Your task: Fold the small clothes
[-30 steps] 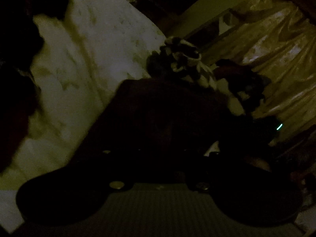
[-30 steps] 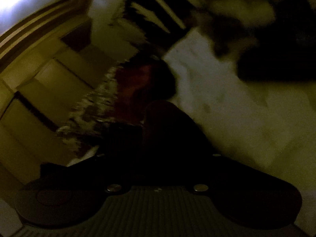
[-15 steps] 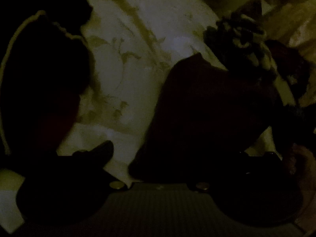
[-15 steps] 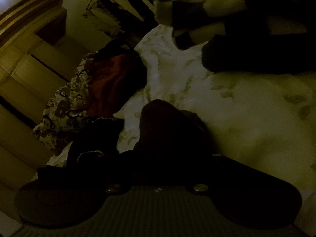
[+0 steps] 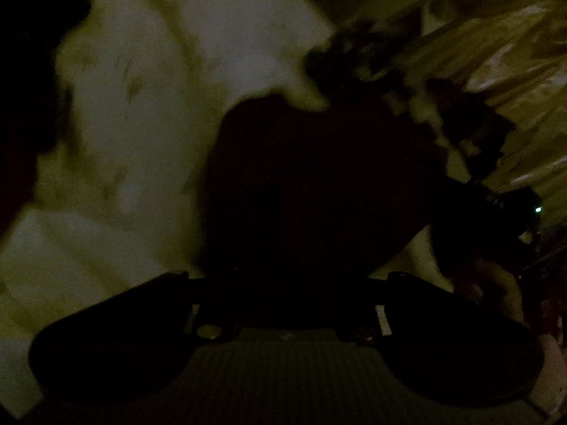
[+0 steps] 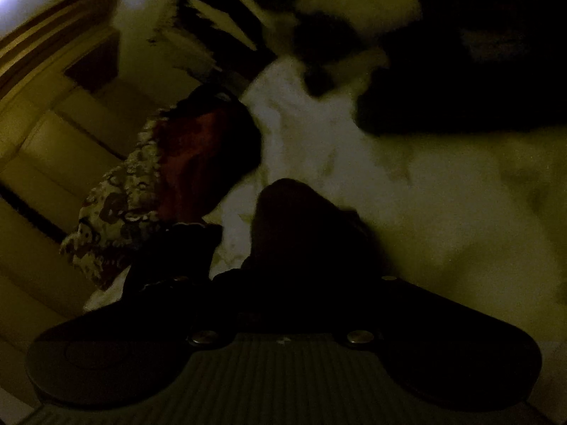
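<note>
Closing over a dark garment (image 5: pixel 312 184) heaped at the centre of the left wrist view, on the pale bed sheet (image 5: pixel 149 106): left hand-held gripper (image 5: pixel 283 276) with jaws narrowing and cloth bunched right ahead of them. Too dark to tell whether the pads have pinched fabric or only air.

Seen low and central in the right wrist view, the right hand-held gripper (image 6: pixel 294 279), partly open, with the same kind of dark mound just ahead. Fingertips lost in shadow, so cannot tell whether anything is held.

Likely trouble from here:
- Catching several layers, or a pinch of sheet along with the garment, for want of a visible edge in this light.
- Pulling the two ends unevenly and twisting the fold, if one side grips and the other slips.
- Dragging the neighbouring pile along, with the red garment (image 6: pixel 202 156) and patterned cloth (image 6: pixel 117 205) lying close at middle left of the right view.

Soft, limp and matte, that dark garment: a rounded hump with no crisp hem showing. White sheet lightly rumpled, printed with faint leaf sprigs. Checked cloth (image 6: pixel 354 17) at top of the right view thick and blocky in dark and light squares, blurred. Glossy, pleated curtain (image 5: pixel 496 53) at upper right of the left view.
</note>
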